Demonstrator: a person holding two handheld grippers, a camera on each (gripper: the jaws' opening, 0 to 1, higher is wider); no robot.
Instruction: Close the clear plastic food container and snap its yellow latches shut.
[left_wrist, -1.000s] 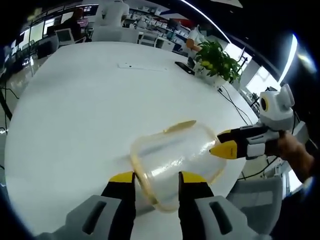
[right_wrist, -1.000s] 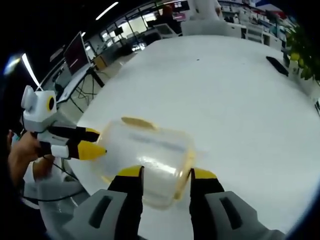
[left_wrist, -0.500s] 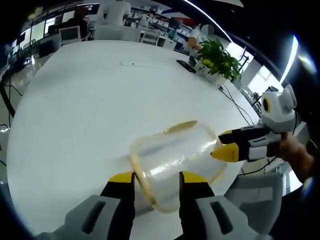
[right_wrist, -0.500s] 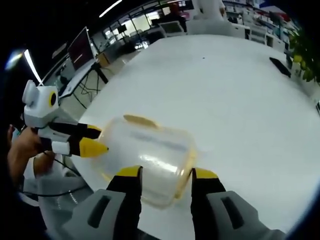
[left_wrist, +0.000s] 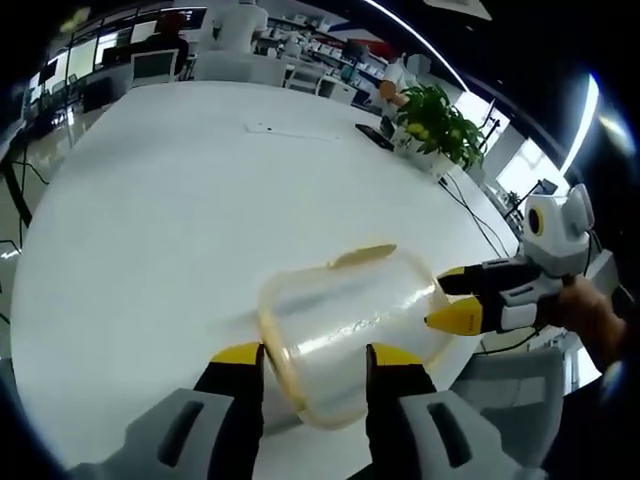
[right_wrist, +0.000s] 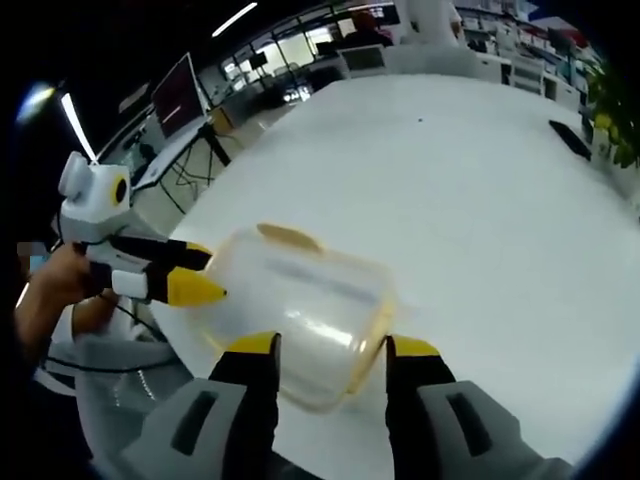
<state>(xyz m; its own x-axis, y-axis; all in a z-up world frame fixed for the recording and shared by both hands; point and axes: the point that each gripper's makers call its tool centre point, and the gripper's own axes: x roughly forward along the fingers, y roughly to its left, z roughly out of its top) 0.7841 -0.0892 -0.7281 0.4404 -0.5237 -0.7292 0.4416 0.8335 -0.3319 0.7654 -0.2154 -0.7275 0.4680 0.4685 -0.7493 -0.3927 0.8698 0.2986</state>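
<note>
The clear plastic container (left_wrist: 345, 325) with a yellow rim lies on its side near the white table's edge, held between both grippers. One yellow latch (left_wrist: 362, 253) sticks out on its upper side. My left gripper (left_wrist: 318, 358) has its jaws pressed on either side of the rimmed end. My right gripper (left_wrist: 455, 298) reaches in from the right and touches the container's far end. In the right gripper view the container (right_wrist: 300, 310) sits between the right gripper's (right_wrist: 333, 348) jaws, and the left gripper (right_wrist: 196, 272) meets its left end beside the latch (right_wrist: 288, 236).
The round white table (left_wrist: 190, 190) stretches away behind the container. A potted plant (left_wrist: 437, 122) and a dark phone (left_wrist: 370, 135) stand at its far right. Chairs, desks and monitors (right_wrist: 178, 95) lie beyond. A person's hand (right_wrist: 50, 295) holds the left gripper.
Both cameras have drifted slightly. The container keeps its place between both pairs of jaws. In the left gripper view the right gripper sits a little lower.
</note>
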